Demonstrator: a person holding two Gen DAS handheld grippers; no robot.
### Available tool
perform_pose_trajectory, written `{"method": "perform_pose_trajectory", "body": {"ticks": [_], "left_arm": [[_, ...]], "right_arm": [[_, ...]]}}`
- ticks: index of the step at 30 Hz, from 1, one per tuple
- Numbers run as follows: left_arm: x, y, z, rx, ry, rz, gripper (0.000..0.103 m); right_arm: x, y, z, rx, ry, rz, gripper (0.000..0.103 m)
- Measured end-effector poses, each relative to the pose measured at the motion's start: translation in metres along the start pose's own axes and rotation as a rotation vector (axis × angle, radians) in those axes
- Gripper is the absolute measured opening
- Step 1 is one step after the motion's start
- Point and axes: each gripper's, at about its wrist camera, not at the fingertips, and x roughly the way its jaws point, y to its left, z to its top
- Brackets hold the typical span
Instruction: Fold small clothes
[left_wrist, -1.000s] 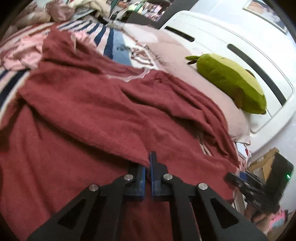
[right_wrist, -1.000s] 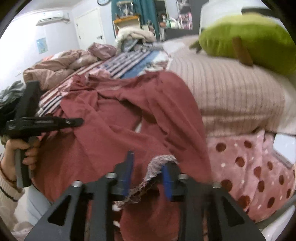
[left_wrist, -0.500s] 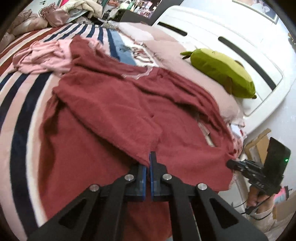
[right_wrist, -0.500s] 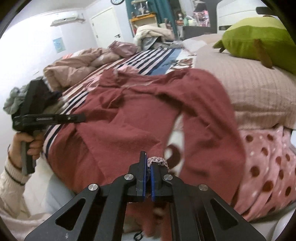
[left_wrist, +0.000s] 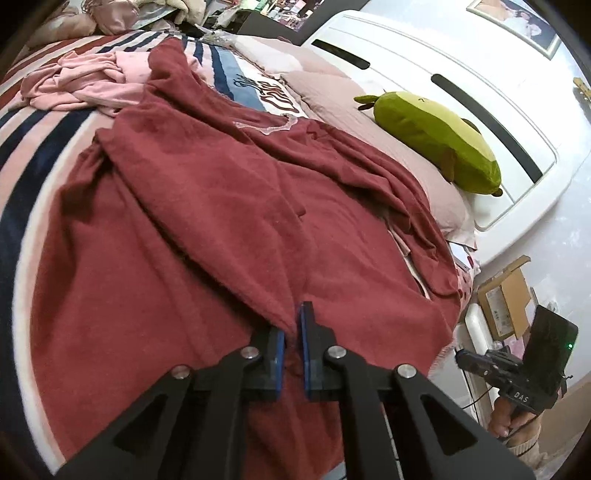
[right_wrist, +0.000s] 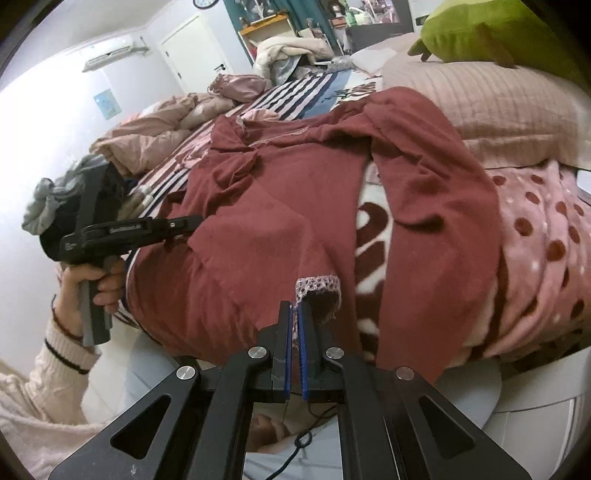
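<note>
Since the earlier frames, both grippers have drawn back toward the near edge of the bed, and the dark red garment (left_wrist: 229, 206) now lies more stretched out across the striped bedcover (left_wrist: 33, 147). This garment is a soft, fuzzy top with a pale lace-like trim at its neckline, seen in the upper middle of the left wrist view, and it is still rumpled, with a broad fold running diagonally across the centre. The left gripper (left_wrist: 291, 332) has its fingers pressed together on a pointed edge of that fold at the lower middle of the frame. The right gripper (right_wrist: 294, 325) has its fingers clamped on the garment's lace-trimmed cuff (right_wrist: 317, 286) at the lower centre of the right wrist view, where the sleeve hangs over the bed's near edge. A pink garment (left_wrist: 81, 81) lies crumpled in the upper left of the left wrist view, touching the red one. A green plush toy (left_wrist: 436, 144) rests on a beige pillow (left_wrist: 369, 125) at the upper right, and the red sleeve drapes partly over that pillow and a pink polka-dot blanket (right_wrist: 535, 236).
</note>
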Motion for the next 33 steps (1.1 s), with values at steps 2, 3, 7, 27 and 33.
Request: {"method": "perform_pose_trajectory", "body": {"ticks": [2, 3, 7, 27, 33], "left_arm": [[-0.006, 0.0, -0.001, -0.005, -0.015, 0.007, 0.038], [-0.012, 0.0, -0.001, -0.002, -0.034, 0.008, 0.042], [-0.028, -0.001, -0.002, 0.03, -0.064, 0.077, 0.056], [-0.062, 0.034, 0.002, -0.051, -0.142, 0.175, 0.064], [-0.068, 0.03, 0.002, -0.05, -0.162, 0.176, 0.068]], "right_arm": [[-0.002, 0.001, 0.007, -0.04, -0.014, -0.042, 0.0], [-0.002, 0.001, 0.012, -0.06, -0.034, -0.047, 0.009], [0.014, 0.003, 0.032, -0.129, -0.041, -0.001, 0.049], [0.042, -0.005, 0.022, -0.114, 0.072, 0.056, 0.0], [0.014, -0.024, 0.039, -0.072, -0.038, -0.018, 0.041]]}}
